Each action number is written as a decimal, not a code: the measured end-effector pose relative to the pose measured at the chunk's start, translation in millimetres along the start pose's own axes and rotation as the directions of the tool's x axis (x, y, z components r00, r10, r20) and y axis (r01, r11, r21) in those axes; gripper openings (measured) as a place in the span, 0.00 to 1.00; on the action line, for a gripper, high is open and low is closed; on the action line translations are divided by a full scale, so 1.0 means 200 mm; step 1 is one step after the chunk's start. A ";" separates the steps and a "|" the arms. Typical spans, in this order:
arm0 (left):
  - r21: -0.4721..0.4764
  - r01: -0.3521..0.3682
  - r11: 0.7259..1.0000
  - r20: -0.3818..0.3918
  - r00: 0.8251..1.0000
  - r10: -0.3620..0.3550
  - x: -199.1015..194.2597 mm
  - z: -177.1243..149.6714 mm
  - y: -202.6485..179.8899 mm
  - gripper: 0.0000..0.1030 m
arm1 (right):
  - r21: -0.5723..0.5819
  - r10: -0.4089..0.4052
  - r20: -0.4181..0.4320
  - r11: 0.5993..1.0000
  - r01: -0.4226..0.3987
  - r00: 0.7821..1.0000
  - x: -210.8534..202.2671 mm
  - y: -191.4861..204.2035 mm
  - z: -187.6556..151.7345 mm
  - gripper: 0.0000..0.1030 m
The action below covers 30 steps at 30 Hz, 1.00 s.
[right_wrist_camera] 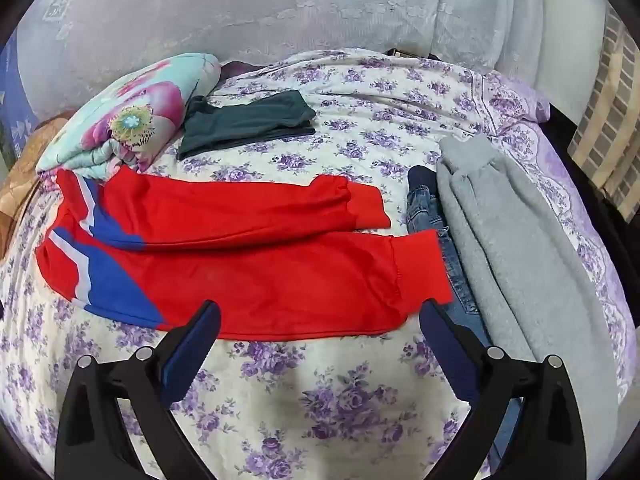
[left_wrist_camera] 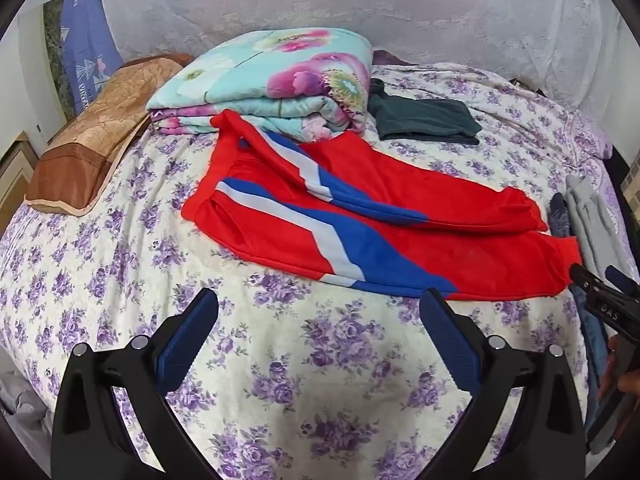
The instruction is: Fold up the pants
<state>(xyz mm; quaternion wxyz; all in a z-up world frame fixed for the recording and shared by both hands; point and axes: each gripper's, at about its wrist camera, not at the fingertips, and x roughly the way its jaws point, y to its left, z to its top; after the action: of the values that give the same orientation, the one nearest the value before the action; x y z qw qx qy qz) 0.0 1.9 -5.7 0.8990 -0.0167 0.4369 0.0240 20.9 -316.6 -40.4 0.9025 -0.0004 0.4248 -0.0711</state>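
Red pants (left_wrist_camera: 360,216) with blue and white stripes lie spread flat across the flowered bedsheet (left_wrist_camera: 280,360), waistband to the left and both legs running right. My left gripper (left_wrist_camera: 318,304) hovers open just in front of the near leg's striped part, with nothing between its fingers. In the right wrist view the same red pants (right_wrist_camera: 260,272) end in two cuffs at the right. My right gripper (right_wrist_camera: 320,312) stands open over the near leg by its cuff, gripping nothing. The right gripper (left_wrist_camera: 594,276) also shows at the right edge of the left wrist view, beside the cuff.
A folded floral quilt (left_wrist_camera: 272,80) lies behind the waistband, with a folded dark green garment (left_wrist_camera: 420,120) to its right. A brown pillow (left_wrist_camera: 96,132) sits far left. Grey pants (right_wrist_camera: 512,240) and blue jeans (right_wrist_camera: 428,208) lie at the bed's right side. Lace netting (right_wrist_camera: 280,12) hangs behind.
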 end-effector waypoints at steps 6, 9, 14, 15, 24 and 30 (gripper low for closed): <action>-0.066 -0.004 0.998 -0.063 0.998 0.000 0.04 0.01 0.06 0.96 | -0.015 0.014 -0.011 1.000 -0.014 1.000 0.03 0.00 0.02 0.97; -0.072 -0.015 0.997 -0.055 0.998 0.011 0.05 0.03 0.07 0.95 | -0.117 -0.034 0.039 0.992 0.038 0.999 0.04 0.07 -0.02 0.97; -0.126 0.005 0.992 -0.064 0.998 -0.014 0.05 0.03 0.08 0.96 | -0.177 0.014 0.036 0.984 -0.007 0.999 0.06 0.14 0.01 0.97; -0.126 0.006 0.992 -0.066 0.998 -0.014 0.05 0.03 0.08 0.95 | -0.177 0.023 0.037 0.984 -0.016 0.999 0.06 0.15 0.02 0.97; -0.135 -0.018 0.991 -0.060 0.998 0.010 0.02 0.01 0.09 0.95 | -0.190 0.044 0.012 0.981 -0.041 0.999 0.09 0.21 -0.01 0.97; -0.131 -0.023 0.991 -0.059 0.998 0.015 0.01 0.02 0.09 0.95 | -0.179 0.031 -0.006 0.983 -0.032 0.999 0.10 0.16 -0.05 0.97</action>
<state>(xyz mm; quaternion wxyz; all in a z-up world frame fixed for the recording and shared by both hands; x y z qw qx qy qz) 3.4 21.0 -4.3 0.8826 -0.0725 0.4605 0.0609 30.7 -286.5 -64.2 0.8992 -0.0745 0.4308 -0.0184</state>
